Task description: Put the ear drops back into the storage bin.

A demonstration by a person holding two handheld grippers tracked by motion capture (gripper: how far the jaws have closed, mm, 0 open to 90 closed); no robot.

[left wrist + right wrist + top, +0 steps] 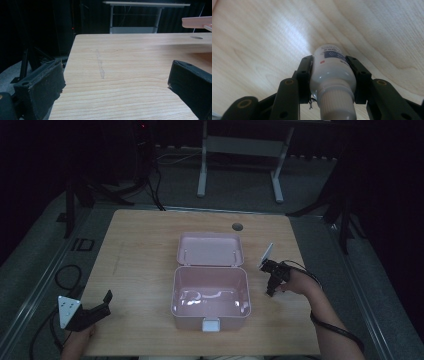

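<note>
A white plastic bottle (332,75) with a ribbed white cap and a dark label stands on the wooden table (140,270). My right gripper (333,63) points down over it, both black pads pressed on its sides. In the high view the right gripper (271,290) is just right of an open pink box (174,290), whose lid (210,249) is tipped back. My left gripper (106,297) rests near the table's front left corner. Its jaws stand wide apart, with nothing between them in the left gripper view (116,80).
The box has a pale latch (210,325) on its front wall, and its raised lid edge (197,22) shows at the far right. A round cable hole (237,226) sits near the table's far edge. Cables (65,275) lie on the floor at left, and a desk frame (240,150) stands beyond.
</note>
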